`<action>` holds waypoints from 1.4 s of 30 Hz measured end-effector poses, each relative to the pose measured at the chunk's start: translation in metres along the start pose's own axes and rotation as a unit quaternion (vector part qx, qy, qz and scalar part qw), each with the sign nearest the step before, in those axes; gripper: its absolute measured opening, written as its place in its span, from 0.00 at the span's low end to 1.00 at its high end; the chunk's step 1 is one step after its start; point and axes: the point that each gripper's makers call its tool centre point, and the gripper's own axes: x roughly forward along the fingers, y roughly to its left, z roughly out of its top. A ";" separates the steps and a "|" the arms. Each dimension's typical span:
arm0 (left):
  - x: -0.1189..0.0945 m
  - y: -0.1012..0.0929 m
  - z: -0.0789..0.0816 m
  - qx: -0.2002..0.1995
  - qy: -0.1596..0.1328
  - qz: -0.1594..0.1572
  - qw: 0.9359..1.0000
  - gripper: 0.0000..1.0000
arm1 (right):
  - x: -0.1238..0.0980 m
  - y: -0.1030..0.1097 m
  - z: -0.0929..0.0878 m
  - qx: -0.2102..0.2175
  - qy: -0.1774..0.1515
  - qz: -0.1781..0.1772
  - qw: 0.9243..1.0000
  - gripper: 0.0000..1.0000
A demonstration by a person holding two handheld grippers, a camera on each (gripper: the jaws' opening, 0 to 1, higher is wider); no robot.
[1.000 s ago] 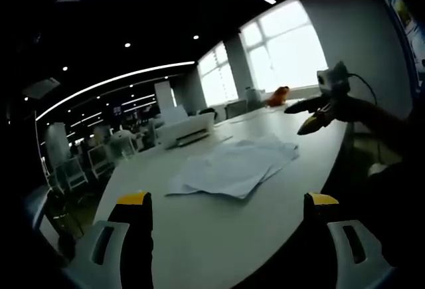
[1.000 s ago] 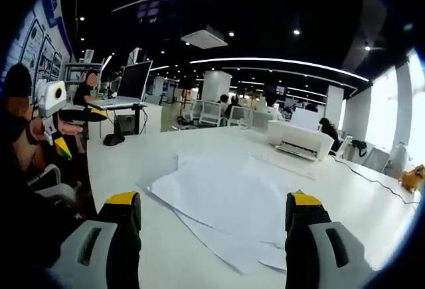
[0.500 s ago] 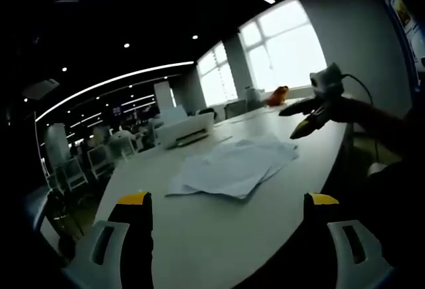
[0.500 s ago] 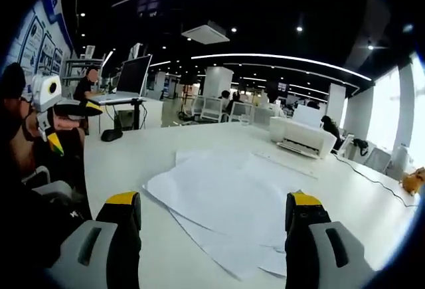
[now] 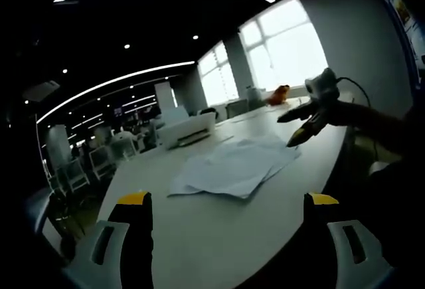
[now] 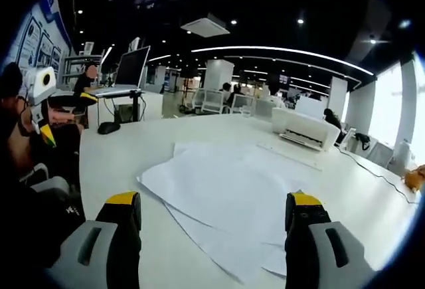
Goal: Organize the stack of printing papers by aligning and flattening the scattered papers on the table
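Left gripper (image 5: 228,199): jaws wide apart, holding nothing, above the near table (image 5: 199,236) edge. Papers (image 5: 229,167) lie fanned and loose mid-table, ahead of the jaws, untouched. Printer (image 5: 186,129) behind them. Right gripper (image 6: 212,199): jaws equally wide, nothing held, papers (image 6: 226,192) flat on the table between and beyond them.

Two low views from opposite sides, sharing the papers (image 5: 229,168) (image 6: 229,196).
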 end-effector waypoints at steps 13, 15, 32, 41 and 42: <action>0.001 -0.002 -0.001 -0.001 0.000 -0.002 1.000 0.97 | 0.011 0.000 -0.006 0.002 0.006 0.004 1.000 0.84; 0.000 -0.001 -0.001 -0.001 0.000 -0.002 1.000 0.97 | 0.012 0.000 -0.006 0.002 0.007 0.004 1.000 0.84; 0.000 -0.001 -0.002 -0.002 -0.002 -0.002 1.000 0.97 | 0.026 0.002 -0.001 0.005 0.005 0.011 1.000 0.84; 0.001 -0.001 -0.004 -0.004 0.000 -0.004 1.000 0.97 | 0.035 0.006 0.000 -0.001 0.011 0.018 1.000 0.84; 0.000 -0.001 -0.004 -0.003 0.000 -0.004 1.000 0.97 | 0.036 0.007 0.000 -0.001 0.012 0.019 1.000 0.84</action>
